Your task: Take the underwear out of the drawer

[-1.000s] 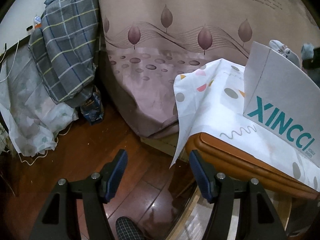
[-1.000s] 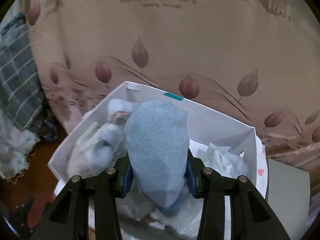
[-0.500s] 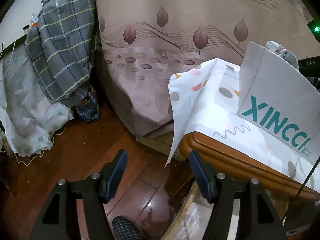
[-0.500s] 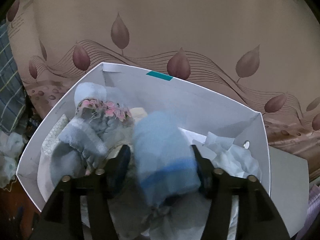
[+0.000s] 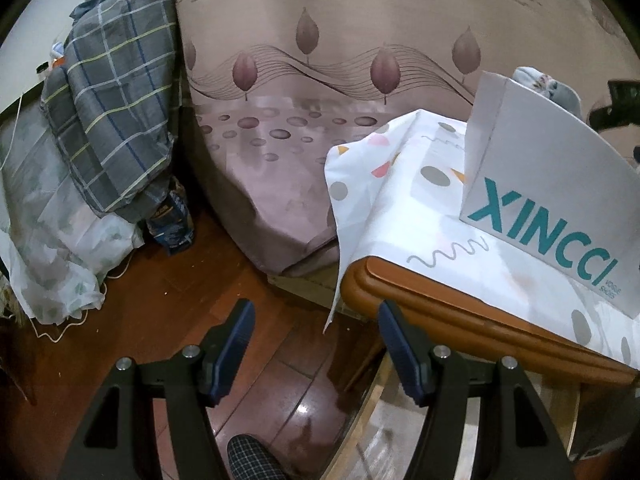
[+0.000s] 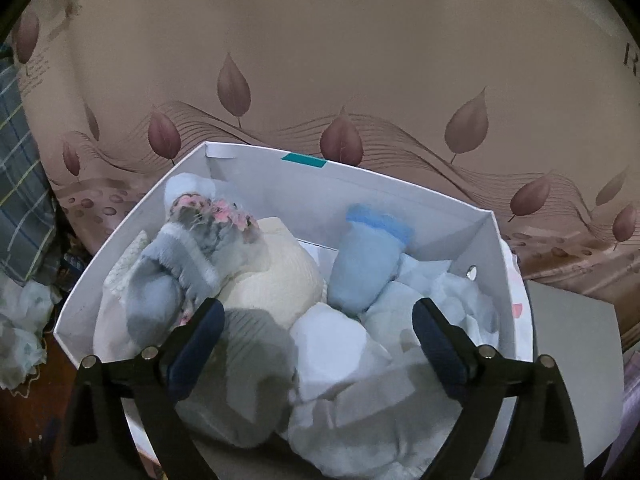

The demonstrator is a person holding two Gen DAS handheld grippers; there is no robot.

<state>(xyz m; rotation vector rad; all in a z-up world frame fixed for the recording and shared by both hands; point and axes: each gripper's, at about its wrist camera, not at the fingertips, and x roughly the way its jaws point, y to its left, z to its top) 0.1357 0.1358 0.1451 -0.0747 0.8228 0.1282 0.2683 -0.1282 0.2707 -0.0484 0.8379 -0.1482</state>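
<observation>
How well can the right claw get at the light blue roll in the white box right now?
Probably well: the right claw is open above the white box, and the light blue roll lies on top just ahead, with nothing over it.

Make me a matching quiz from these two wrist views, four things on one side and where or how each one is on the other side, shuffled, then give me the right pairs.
Things:
1. light blue rolled piece
2. cream knit piece
3. plaid grey cloth
4. right gripper

States:
A. draped over a pile left of the bed
B. open, hovering above the white box
C. lying free toward the box's back wall
D. middle of the box, under the grey floral piece

Pairs: 1-C, 2-D, 3-A, 4-B
</observation>
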